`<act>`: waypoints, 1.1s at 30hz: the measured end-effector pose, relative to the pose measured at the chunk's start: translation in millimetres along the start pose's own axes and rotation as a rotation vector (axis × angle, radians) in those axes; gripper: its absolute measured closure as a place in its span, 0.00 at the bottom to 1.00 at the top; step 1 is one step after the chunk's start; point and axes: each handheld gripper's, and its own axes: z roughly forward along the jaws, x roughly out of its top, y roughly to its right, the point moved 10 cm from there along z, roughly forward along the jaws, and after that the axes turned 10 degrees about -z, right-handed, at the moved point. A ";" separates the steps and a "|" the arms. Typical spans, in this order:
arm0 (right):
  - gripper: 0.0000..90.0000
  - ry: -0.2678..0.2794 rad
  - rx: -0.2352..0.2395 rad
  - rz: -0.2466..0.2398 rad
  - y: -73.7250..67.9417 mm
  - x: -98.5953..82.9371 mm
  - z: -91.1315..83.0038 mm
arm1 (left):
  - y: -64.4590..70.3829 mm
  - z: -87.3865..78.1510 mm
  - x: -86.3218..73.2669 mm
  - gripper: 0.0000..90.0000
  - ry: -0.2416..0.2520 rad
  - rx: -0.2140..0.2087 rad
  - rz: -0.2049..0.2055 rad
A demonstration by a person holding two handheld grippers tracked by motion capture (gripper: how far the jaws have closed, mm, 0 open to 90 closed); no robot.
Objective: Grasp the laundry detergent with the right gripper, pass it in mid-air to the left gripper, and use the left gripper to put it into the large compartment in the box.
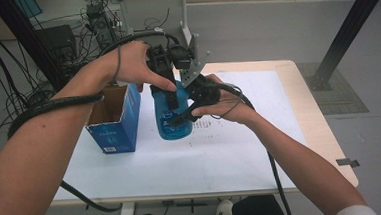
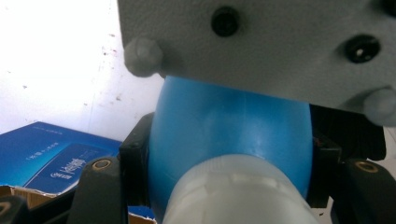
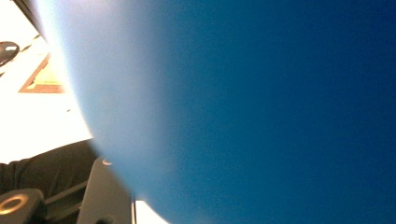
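White table — one bottle; one box

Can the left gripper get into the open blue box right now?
Probably not: the left gripper is shut on the blue bottle, though the blue box sits open just beside it.

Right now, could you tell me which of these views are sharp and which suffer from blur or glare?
High view: evenly lit and fairly sharp, with the blue bottle and the open blue box readable. Left gripper view: the white table is blown out, and the bottle's white cap is soft from closeness. Right gripper view: the bottle's wall sits too near, an unfocused blue blur, with overexposed background at left.
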 end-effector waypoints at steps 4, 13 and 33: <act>0.47 -0.004 0.003 0.003 -1.2 -1.2 1.3 | 0.5 2.3 -1.2 0.41 -0.012 -0.004 -0.002; 0.47 0.003 0.004 -0.002 -0.9 -1.5 2.1 | 0.4 2.0 -0.9 0.41 -0.008 -0.005 -0.005; 0.46 0.004 0.017 -0.002 -0.9 -3.4 5.9 | -0.2 5.9 -3.2 0.41 -0.011 -0.011 -0.019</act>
